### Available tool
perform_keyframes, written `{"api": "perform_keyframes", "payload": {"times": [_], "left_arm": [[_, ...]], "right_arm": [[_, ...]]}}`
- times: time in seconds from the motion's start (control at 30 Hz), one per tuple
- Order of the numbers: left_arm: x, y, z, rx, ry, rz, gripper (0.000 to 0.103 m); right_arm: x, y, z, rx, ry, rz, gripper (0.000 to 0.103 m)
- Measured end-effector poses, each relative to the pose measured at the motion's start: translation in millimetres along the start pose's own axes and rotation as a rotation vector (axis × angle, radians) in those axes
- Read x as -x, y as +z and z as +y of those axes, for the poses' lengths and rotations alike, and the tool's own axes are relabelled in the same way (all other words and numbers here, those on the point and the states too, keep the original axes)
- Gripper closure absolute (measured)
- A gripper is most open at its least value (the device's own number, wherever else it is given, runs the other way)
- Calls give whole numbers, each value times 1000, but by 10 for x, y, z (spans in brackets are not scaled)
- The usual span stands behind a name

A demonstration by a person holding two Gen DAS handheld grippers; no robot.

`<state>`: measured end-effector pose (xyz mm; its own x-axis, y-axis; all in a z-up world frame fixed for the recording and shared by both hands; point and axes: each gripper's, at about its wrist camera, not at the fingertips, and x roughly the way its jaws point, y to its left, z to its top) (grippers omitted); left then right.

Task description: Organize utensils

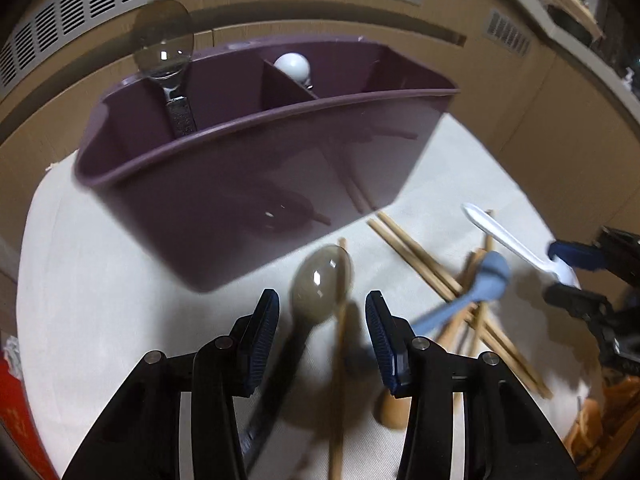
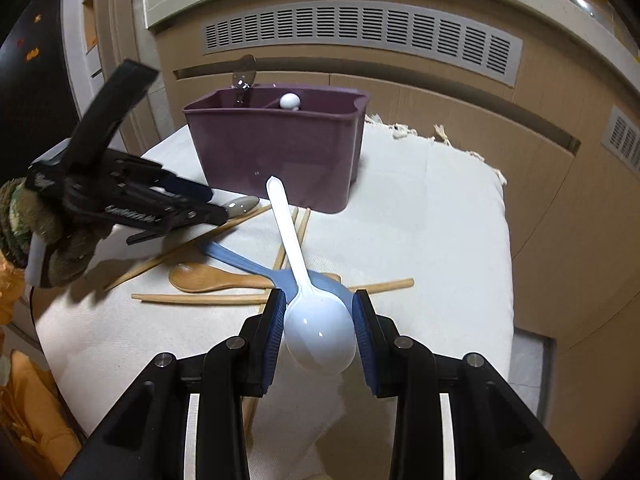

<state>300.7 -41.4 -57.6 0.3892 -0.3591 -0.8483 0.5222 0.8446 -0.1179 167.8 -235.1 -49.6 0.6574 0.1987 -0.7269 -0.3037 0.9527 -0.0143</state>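
A purple divided caddy (image 1: 248, 184) (image 2: 280, 148) stands on the white cloth, with a metal spoon (image 1: 164, 56) upright in its left compartment and a white spoon (image 1: 294, 66) in a back one. My left gripper (image 1: 322, 312) (image 2: 218, 204) is open over a grey clear-bowled spoon (image 1: 322, 276) (image 2: 242, 205). That spoon's dark handle runs back between the fingers, and the pads stand apart from it. My right gripper (image 2: 320, 304) (image 1: 568, 276) is shut on the bowl of a white plastic spoon (image 2: 316, 332) (image 1: 504, 236), whose handle points toward the caddy.
On the cloth (image 2: 420, 220) in front of the caddy lie a blue spoon (image 2: 248, 264) (image 1: 480, 280), a wooden spoon (image 2: 208, 278) and several crossed wooden chopsticks (image 2: 200, 299) (image 1: 416, 256). A cabinet with vent grilles (image 2: 360, 28) stands right behind the caddy.
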Motion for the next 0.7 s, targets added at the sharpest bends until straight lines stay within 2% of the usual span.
{"api": "perform_keyframes", "payload": {"times": [0.27, 0.37, 0.43, 0.6, 0.7], "left_arm": [[-198, 98, 74, 46, -11, 53, 57], [-211, 97, 51, 41, -3, 46, 59], [-215, 86, 40, 41, 24, 38, 66], [-161, 29, -33, 76, 52, 11, 66], [4, -86, -85, 85, 72, -42, 66]], "right_arm": [[-113, -28, -48, -31, 26, 13, 71], [-151, -32, -68, -45, 32, 26, 71], [-166, -33, -70, -55, 33, 34, 71], [-92, -43, -25, -55, 32, 25, 71], [-22, -63, 20, -46, 25, 14, 71]]}}
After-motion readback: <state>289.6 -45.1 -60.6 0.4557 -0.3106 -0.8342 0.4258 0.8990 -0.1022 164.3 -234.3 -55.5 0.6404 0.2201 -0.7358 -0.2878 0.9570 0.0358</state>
